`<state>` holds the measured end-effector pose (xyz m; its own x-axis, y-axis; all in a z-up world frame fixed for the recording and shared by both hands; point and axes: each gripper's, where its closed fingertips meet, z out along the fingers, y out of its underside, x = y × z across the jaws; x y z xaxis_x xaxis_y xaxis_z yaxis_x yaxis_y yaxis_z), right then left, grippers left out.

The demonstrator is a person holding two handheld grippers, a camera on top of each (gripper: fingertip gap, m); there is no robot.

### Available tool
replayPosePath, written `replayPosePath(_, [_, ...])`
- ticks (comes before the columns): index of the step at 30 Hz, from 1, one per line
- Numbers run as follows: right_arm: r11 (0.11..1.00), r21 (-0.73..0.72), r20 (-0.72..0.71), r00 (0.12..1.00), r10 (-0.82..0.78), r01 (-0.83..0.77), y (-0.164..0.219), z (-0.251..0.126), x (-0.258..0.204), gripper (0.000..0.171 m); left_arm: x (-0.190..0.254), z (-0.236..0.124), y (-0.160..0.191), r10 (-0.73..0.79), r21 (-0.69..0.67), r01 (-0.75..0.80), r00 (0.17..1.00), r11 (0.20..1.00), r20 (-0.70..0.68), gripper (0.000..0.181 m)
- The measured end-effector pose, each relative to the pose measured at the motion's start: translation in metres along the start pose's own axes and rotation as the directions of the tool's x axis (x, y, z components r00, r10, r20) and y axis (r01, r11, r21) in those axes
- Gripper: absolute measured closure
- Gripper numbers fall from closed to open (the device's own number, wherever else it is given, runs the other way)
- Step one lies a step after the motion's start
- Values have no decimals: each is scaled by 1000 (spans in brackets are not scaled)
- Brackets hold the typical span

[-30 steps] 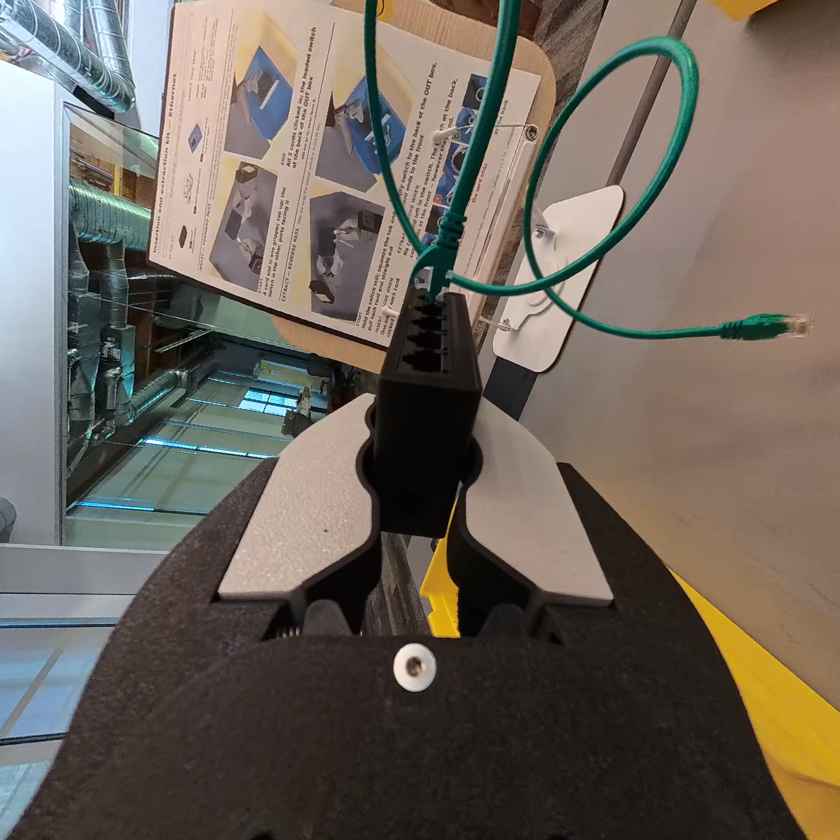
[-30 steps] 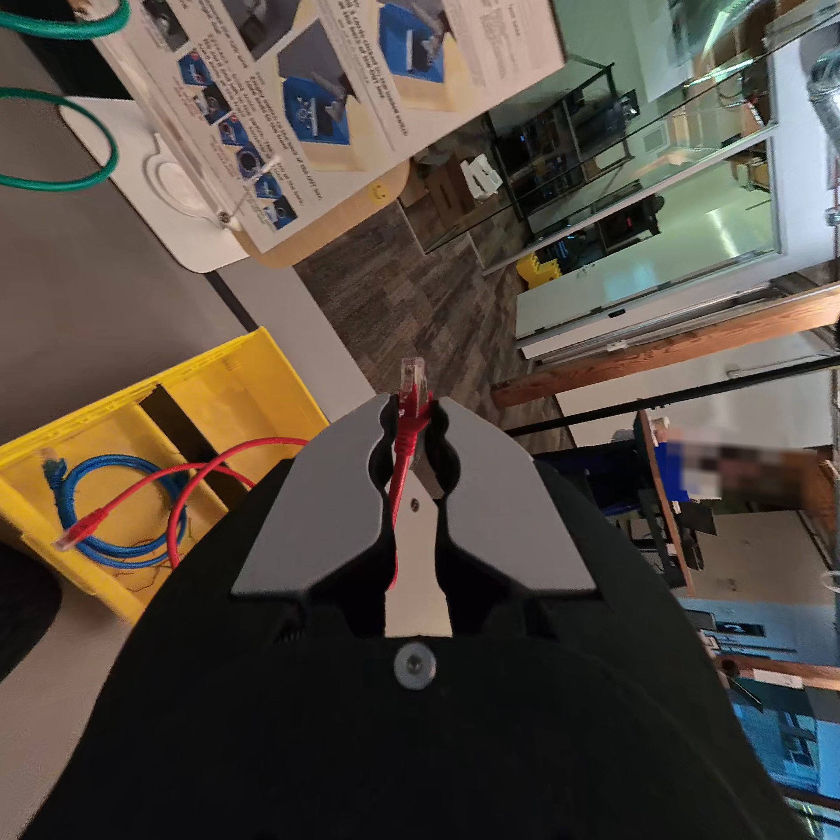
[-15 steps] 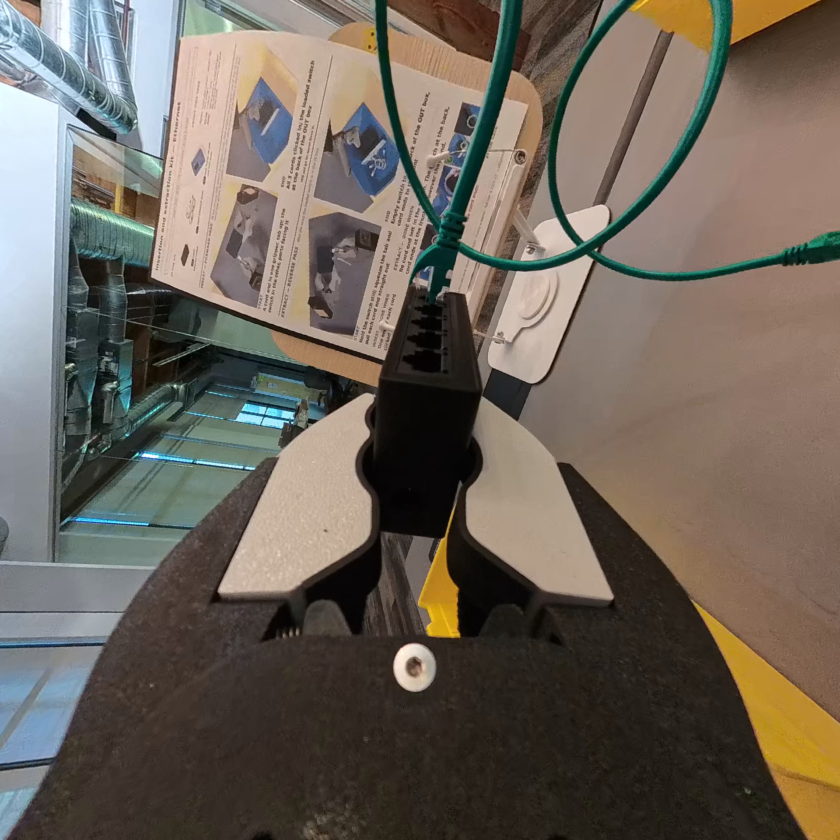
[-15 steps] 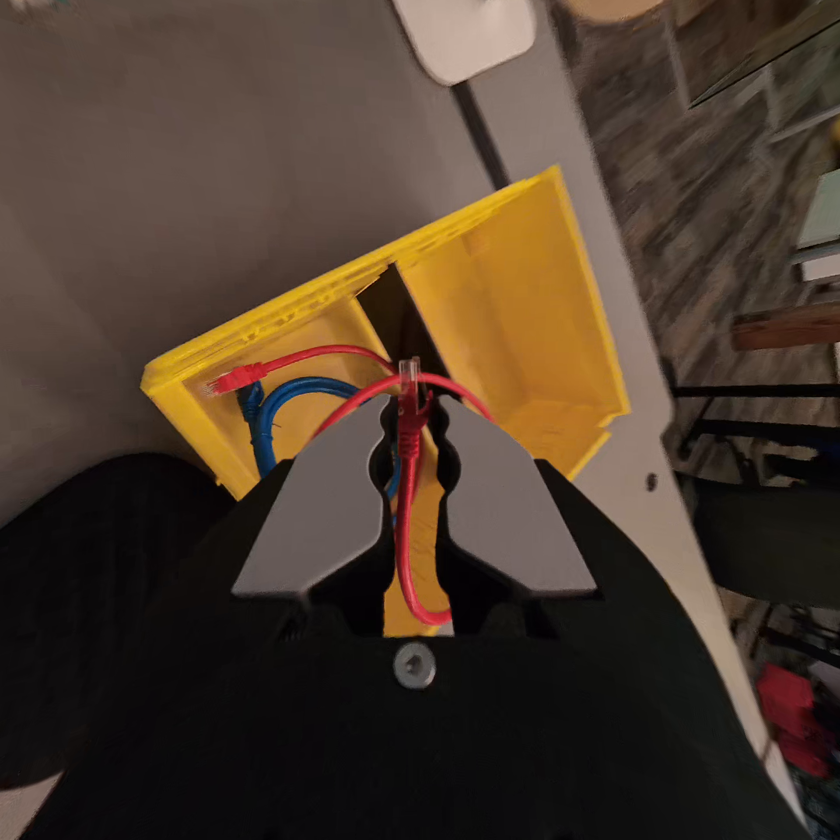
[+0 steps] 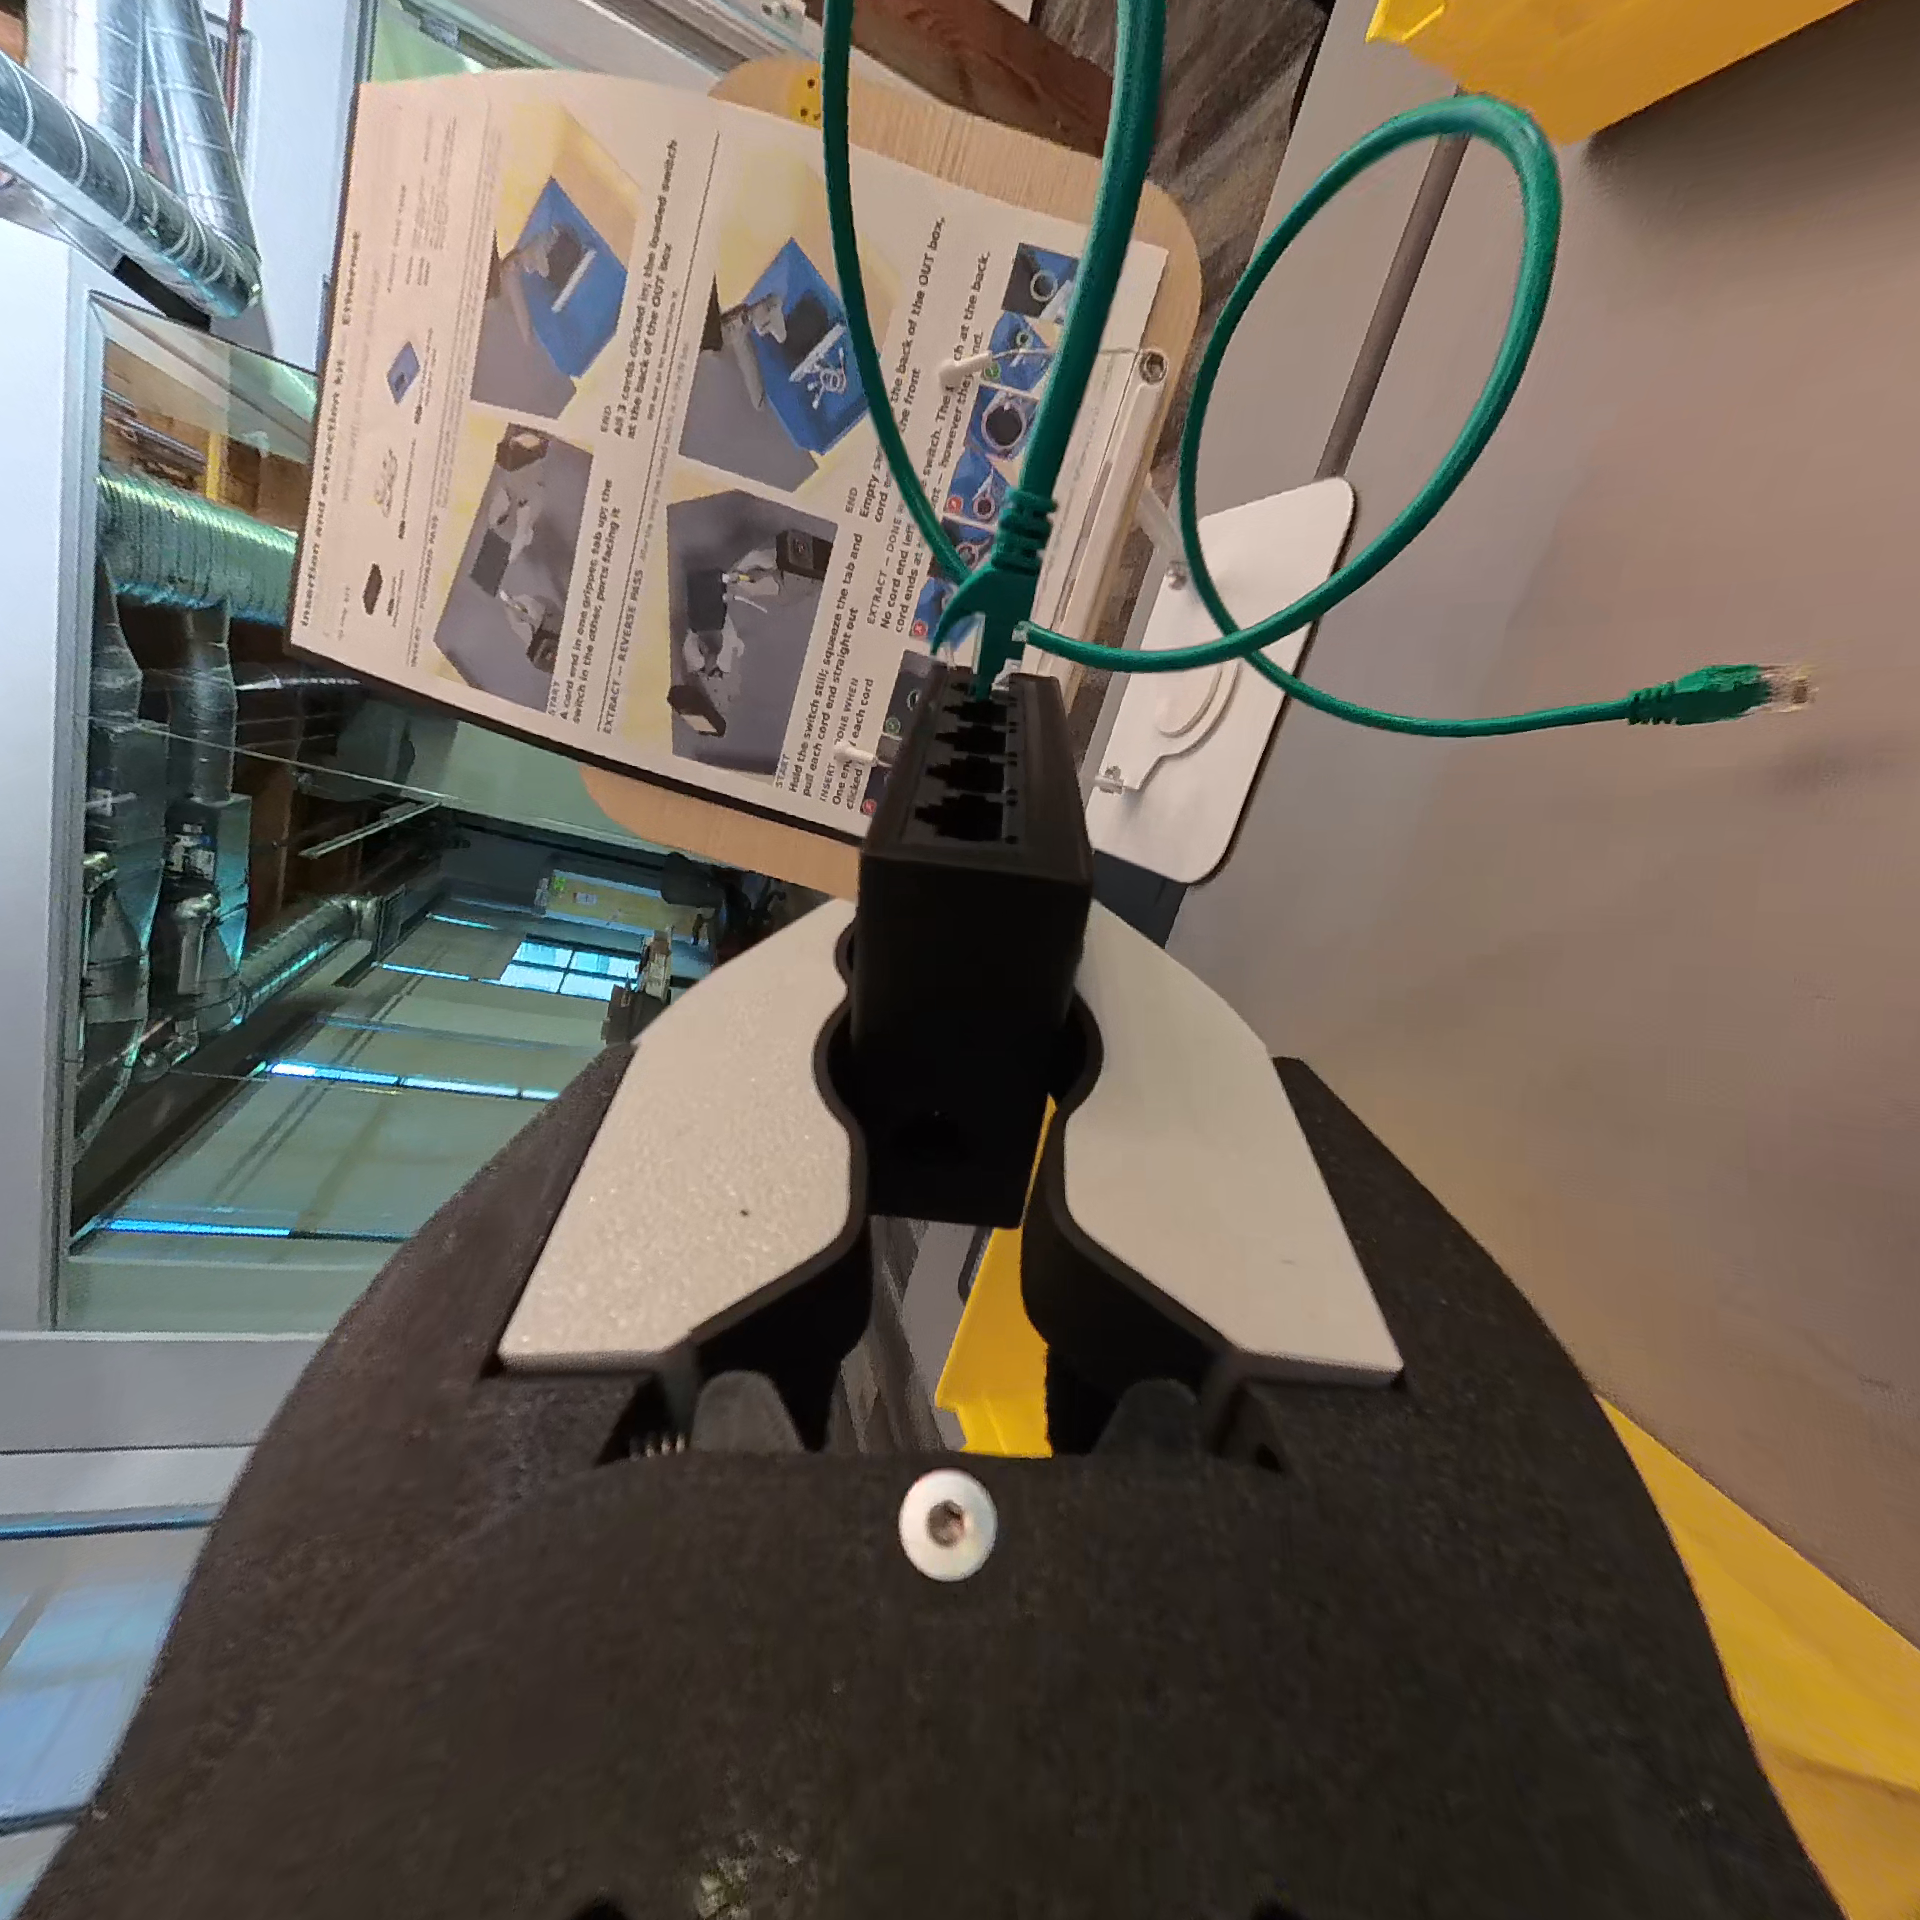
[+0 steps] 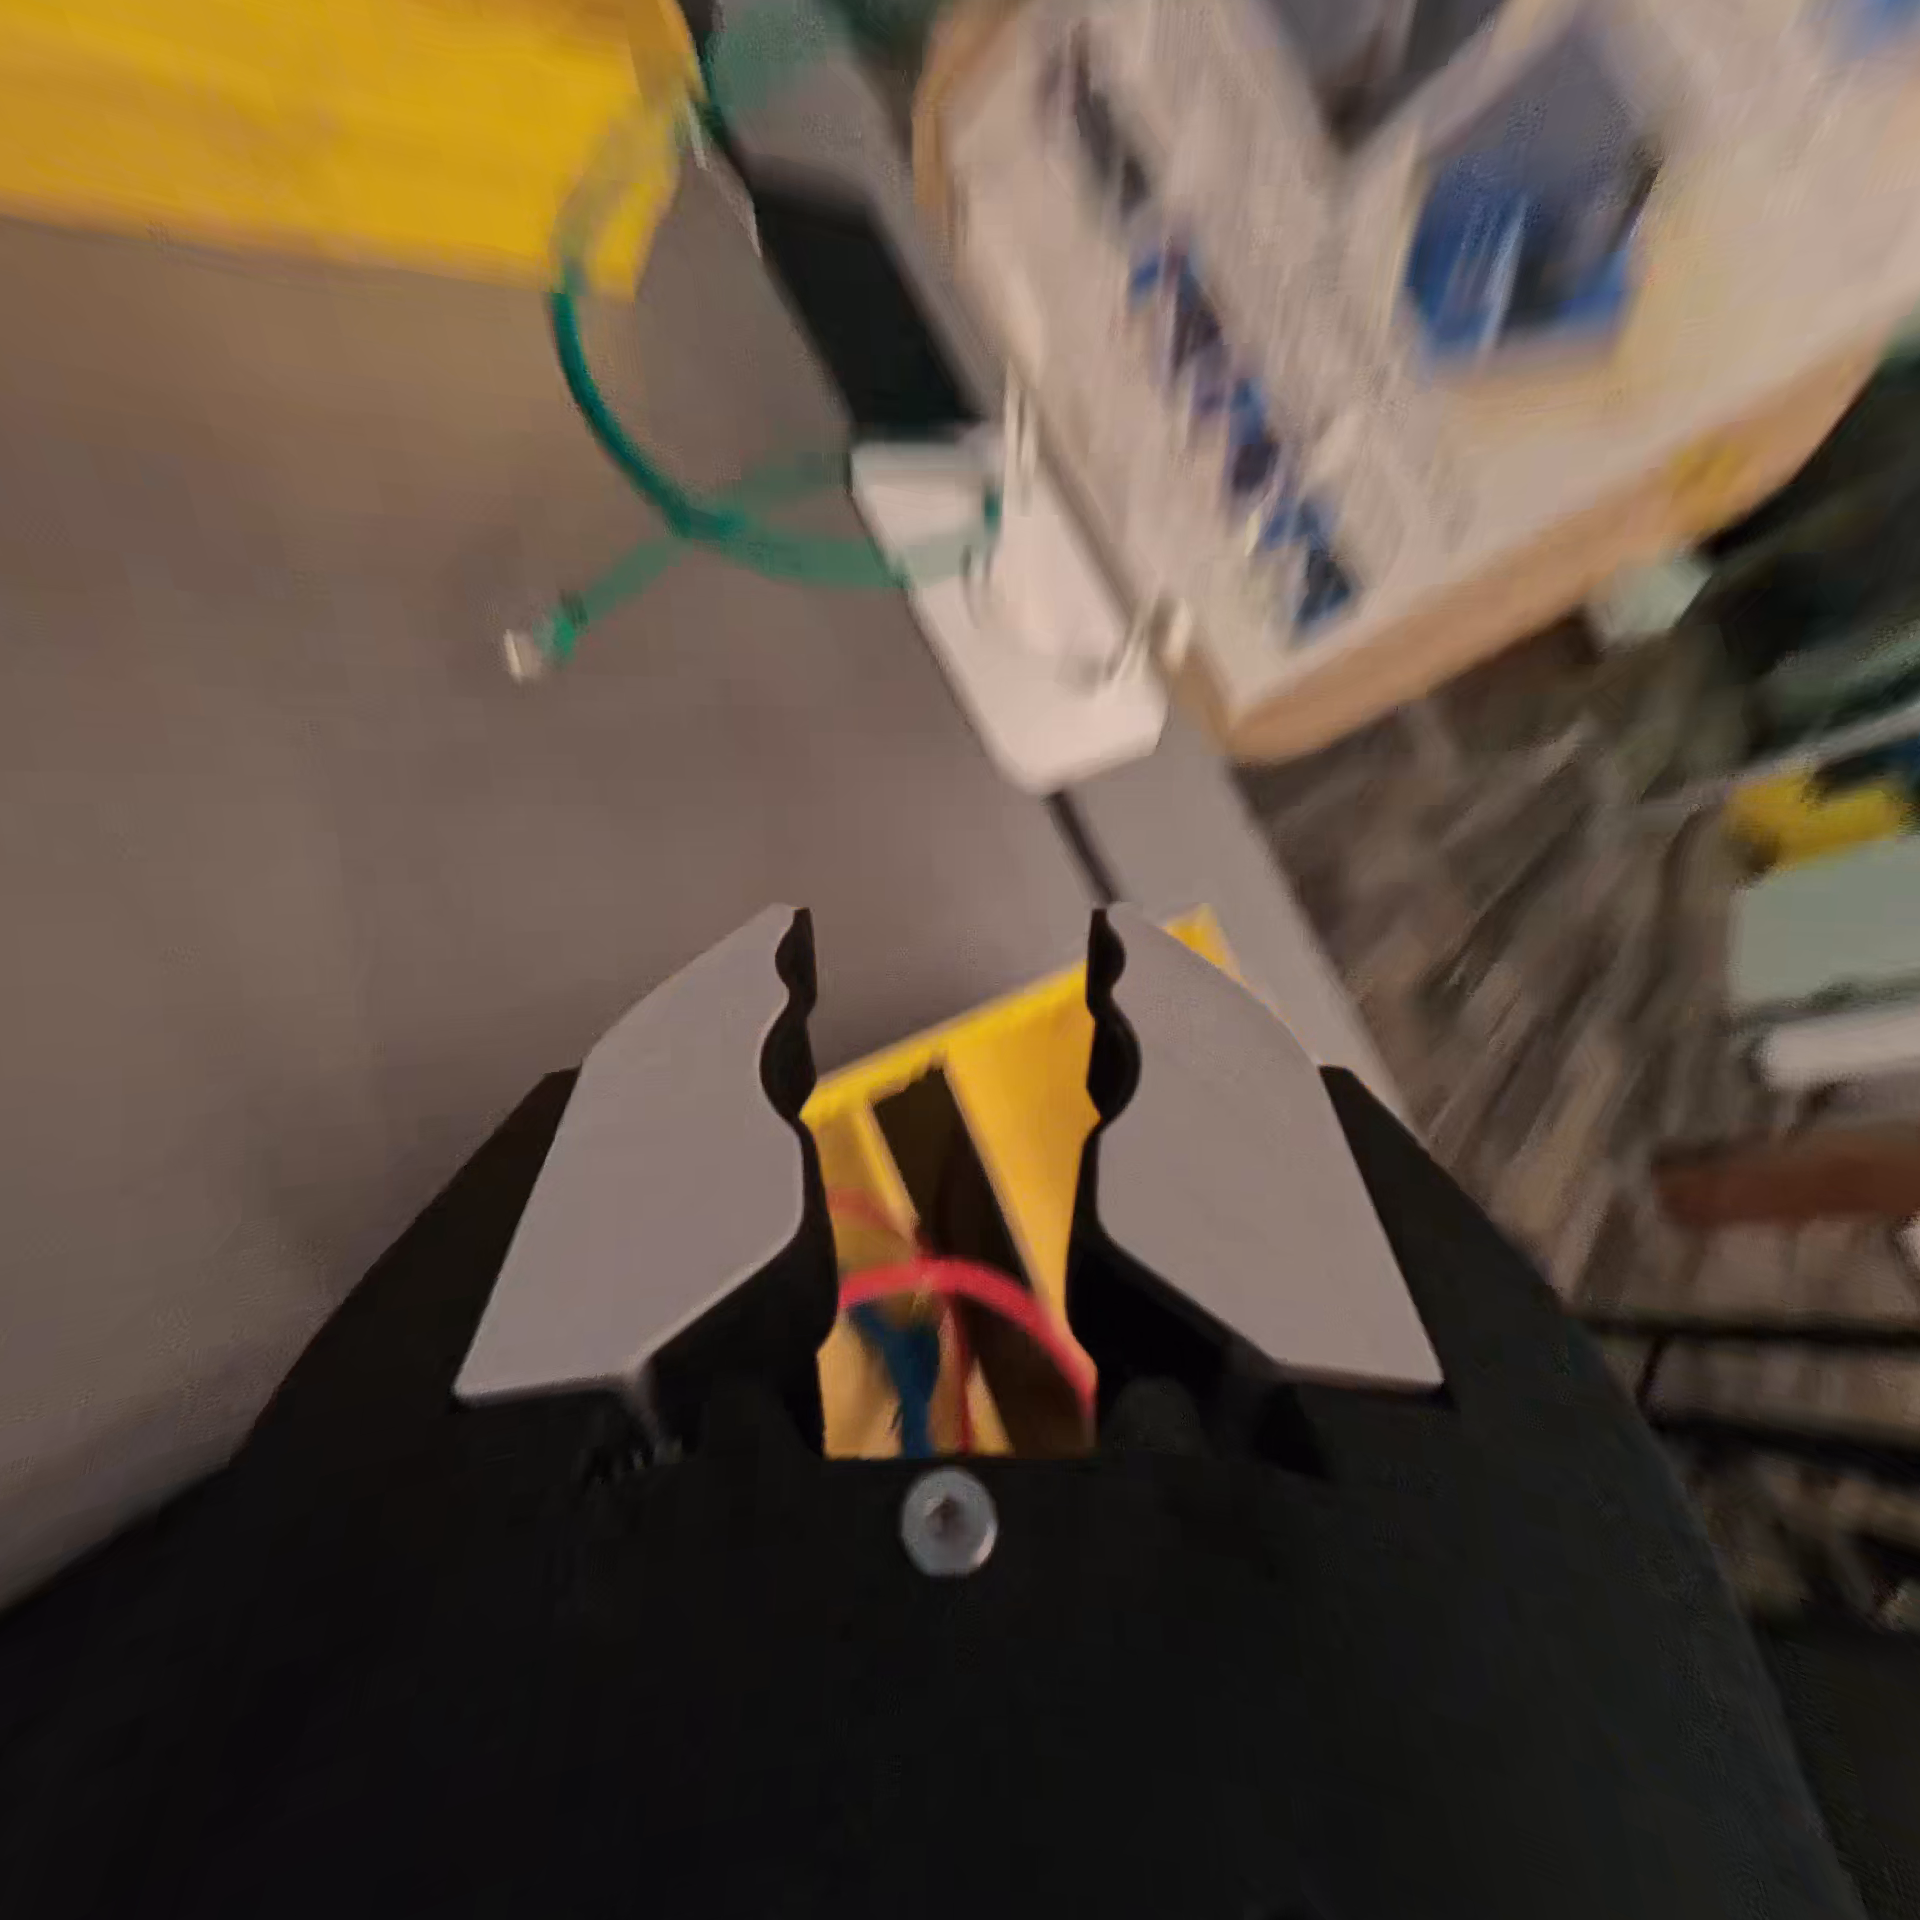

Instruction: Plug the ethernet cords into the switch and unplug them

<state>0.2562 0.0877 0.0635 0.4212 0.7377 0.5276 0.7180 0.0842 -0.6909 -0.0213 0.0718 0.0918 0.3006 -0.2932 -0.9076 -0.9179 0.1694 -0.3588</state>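
Observation:
My left gripper (image 5: pixel 966 940) is shut on a black ethernet switch (image 5: pixel 971 894), held above the grey table with its row of ports facing up. A green cord (image 5: pixel 1049 436) is plugged into the far port; its loop hangs to the right and its free plug (image 5: pixel 1714 694) floats over the table. My right gripper (image 6: pixel 951 925) is open and empty. Below it a red cord (image 6: pixel 951 1283) and a blue cord (image 6: pixel 904 1361) lie in a yellow bin (image 6: pixel 1023 1039). The green cord's free plug (image 6: pixel 535 639) shows blurred at the far left.
A laminated instruction sheet (image 5: pixel 665 436) on a wooden board stands behind the switch on a white base (image 5: pixel 1236 665). A second yellow bin (image 6: pixel 312 135) sits at the top left in the right wrist view. That view is motion-blurred. The grey table (image 5: pixel 1610 1039) lies at the right.
My right gripper has opened and let go of the red cord, which now lies in the yellow bin, and it has swung up toward the sheet. The left gripper holds the switch almost still.

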Motion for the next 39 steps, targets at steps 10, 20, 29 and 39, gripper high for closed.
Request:
replayPosePath(10, [672,359,-316,762,-565,647,-169,8,-96,138,23,7,-32,133,97,-135,991,986,32,151])
replayPosePath(20, [691,119,-297,689,-661,713,-122,82,-89,148,49,15,-51,228,33,-229,973,973,45,152])
replayPosePath(29, [678,152,-327,684,-653,720,-118,84,-90,152,58,18,-56,263,35,-265,963,964,53,152])
replayPosePath(39, [694,211,-258,724,-640,688,-113,78,-97,155,63,15,-60,253,83,-254,967,964,19,151])
